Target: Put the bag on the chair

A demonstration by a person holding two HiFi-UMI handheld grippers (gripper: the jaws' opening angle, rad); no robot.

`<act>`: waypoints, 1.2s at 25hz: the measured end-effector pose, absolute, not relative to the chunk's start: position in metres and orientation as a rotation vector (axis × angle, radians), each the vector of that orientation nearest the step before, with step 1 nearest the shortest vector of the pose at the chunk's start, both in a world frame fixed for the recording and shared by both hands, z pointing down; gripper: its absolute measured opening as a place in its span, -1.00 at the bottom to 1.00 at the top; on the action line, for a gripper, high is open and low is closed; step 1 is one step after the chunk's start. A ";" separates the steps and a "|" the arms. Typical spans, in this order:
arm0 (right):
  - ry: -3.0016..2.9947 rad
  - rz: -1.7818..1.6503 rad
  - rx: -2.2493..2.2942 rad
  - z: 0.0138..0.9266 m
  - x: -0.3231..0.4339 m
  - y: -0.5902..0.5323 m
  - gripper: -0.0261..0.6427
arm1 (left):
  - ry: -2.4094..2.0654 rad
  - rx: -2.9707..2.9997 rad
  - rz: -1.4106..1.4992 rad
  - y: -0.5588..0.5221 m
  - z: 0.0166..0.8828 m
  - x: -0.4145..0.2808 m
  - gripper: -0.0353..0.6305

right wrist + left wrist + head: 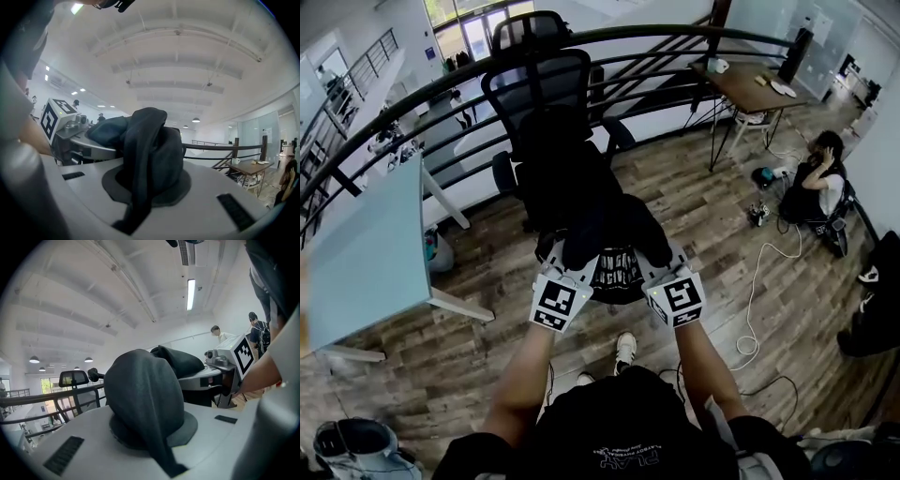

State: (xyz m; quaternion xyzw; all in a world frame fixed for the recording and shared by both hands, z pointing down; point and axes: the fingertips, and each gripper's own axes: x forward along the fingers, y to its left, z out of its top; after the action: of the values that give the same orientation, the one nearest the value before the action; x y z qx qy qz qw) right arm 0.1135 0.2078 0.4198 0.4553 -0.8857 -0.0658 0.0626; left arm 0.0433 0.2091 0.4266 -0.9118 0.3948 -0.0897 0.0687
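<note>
A pale counter (356,253) stands close on the left of the chair (534,80). A curved railing (675,36) runs behind it, and open floor (712,216) lies to the right. Both forearms reach forward. The left tongs (566,264) and right tongs (662,266) each pinch fabric of the black bag (581,197), holding it over the chair seat.
</note>
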 end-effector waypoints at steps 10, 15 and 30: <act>-2.708 -0.217 1.327 0.412 0.126 0.133 -0.81 | 1.273 -2.703 -0.278 0.136 0.419 0.055 -0.83; -2.729 -0.218 1.278 0.420 0.135 0.106 -0.81 | 1.303 -2.697 -0.290 0.110 0.427 0.065 -0.83; -2.783 -0.197 1.158 0.427 0.142 0.043 -0.81 | 1.421 -2.673 -0.316 0.053 0.435 0.073 -0.83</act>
State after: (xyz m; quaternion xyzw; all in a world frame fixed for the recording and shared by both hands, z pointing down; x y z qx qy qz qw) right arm 0.1422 0.0430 0.4274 0.3827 -0.9196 -0.0653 0.0604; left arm 0.0733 0.0532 0.4350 -0.8771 0.4664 -0.1037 0.0490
